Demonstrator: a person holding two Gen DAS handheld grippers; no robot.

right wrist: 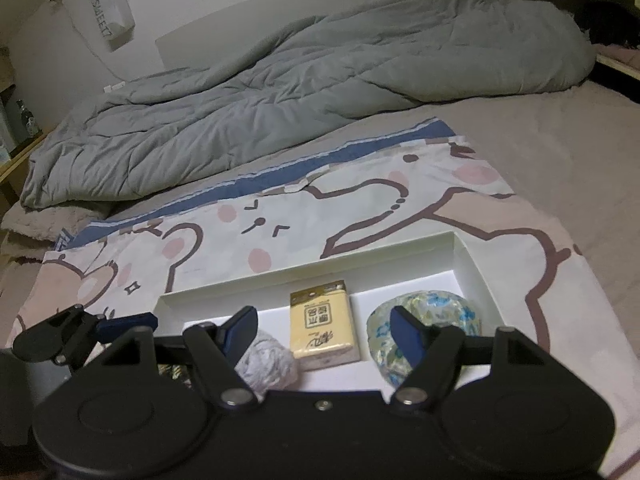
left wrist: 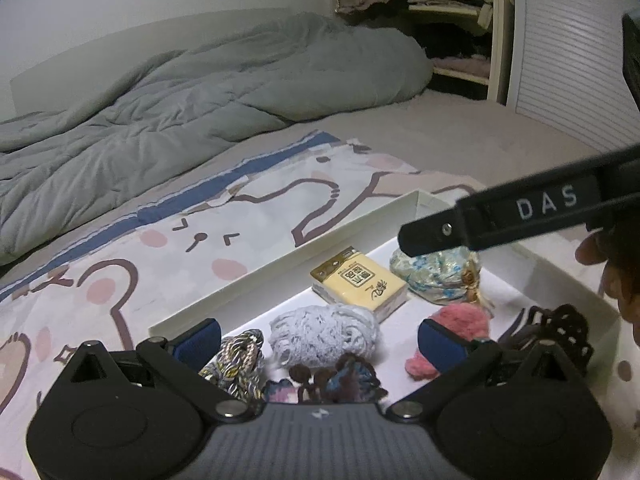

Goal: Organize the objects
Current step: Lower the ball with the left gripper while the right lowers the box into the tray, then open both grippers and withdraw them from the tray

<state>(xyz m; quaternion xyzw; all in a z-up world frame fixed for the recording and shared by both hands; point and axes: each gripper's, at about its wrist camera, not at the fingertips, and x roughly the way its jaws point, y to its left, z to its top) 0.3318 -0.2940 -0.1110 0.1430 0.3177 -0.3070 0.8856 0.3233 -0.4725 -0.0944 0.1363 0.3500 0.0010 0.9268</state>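
Note:
A shallow white box (left wrist: pixel 256 280) lies on a cartoon-print cloth on the bed. In it are a yellow tissue pack (left wrist: pixel 360 284), a floral pouch (left wrist: pixel 432 276), a pale grey knit scrunchie (left wrist: pixel 324 336), a pink fluffy piece (left wrist: pixel 464 324), a multicoloured braided scrunchie (left wrist: pixel 236 360), a dark scrunchie (left wrist: pixel 344 376) and a black lace piece (left wrist: pixel 560 328). My left gripper (left wrist: pixel 320 342) hangs wide open over the grey scrunchie, holding nothing. My right gripper (right wrist: pixel 322 330) is open above the tissue pack (right wrist: pixel 322 316), with the floral pouch (right wrist: pixel 440 308) behind its right finger. Its finger (left wrist: pixel 520 212) crosses the left wrist view.
A crumpled grey duvet (right wrist: pixel 320 80) fills the far half of the bed. The printed cloth (right wrist: pixel 280 216) lies under the box. Cluttered shelves (left wrist: pixel 440 4) and a louvred door (left wrist: pixel 568 60) stand at the far right. A hand (left wrist: pixel 616 276) shows at the right edge.

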